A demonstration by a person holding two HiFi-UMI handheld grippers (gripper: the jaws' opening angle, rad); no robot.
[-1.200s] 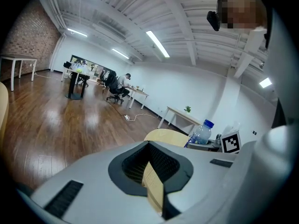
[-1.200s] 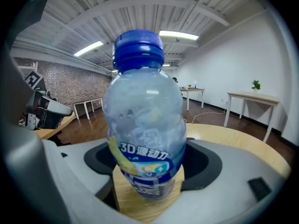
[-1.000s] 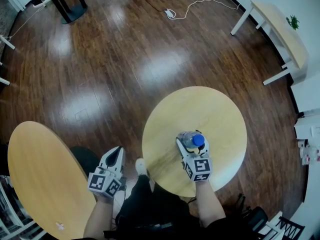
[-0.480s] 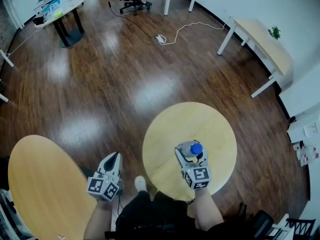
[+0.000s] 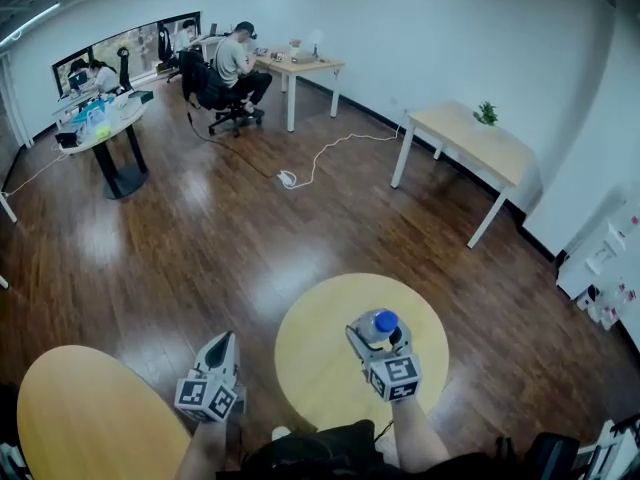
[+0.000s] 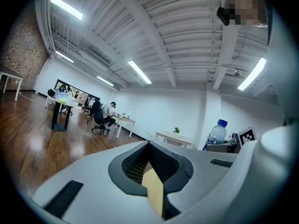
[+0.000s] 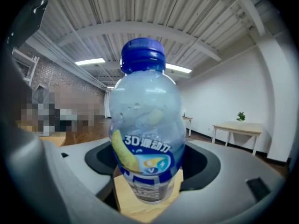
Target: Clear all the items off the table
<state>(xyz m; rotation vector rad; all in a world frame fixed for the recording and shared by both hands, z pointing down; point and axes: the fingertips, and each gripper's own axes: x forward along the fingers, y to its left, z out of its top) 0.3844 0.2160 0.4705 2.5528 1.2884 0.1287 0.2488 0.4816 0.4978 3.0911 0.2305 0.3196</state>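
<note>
A clear plastic bottle [image 7: 145,125] with a blue cap and a blue-yellow label stands upright between the jaws of my right gripper [image 7: 147,176], which is shut on its lower body. In the head view that gripper [image 5: 377,340] holds the bottle [image 5: 383,323] over the small round wooden table [image 5: 310,353]. I cannot tell whether the bottle's base touches the top. My left gripper [image 5: 224,341] hangs beside the table's left edge, shut and holding nothing. In the left gripper view its jaws [image 6: 149,146] meet, and the bottle [image 6: 217,132] shows far right.
A second round wooden table [image 5: 80,418] lies at the lower left. Farther off stand a rectangular table with a plant [image 5: 470,138], a white cable on the floor [image 5: 320,163], a black-legged table [image 5: 100,128] and people seated at desks [image 5: 235,63].
The head view has tilted up, so the room's far wall and desks now show. My right gripper stays shut on the bottle over the table. The left gripper has barely moved.
</note>
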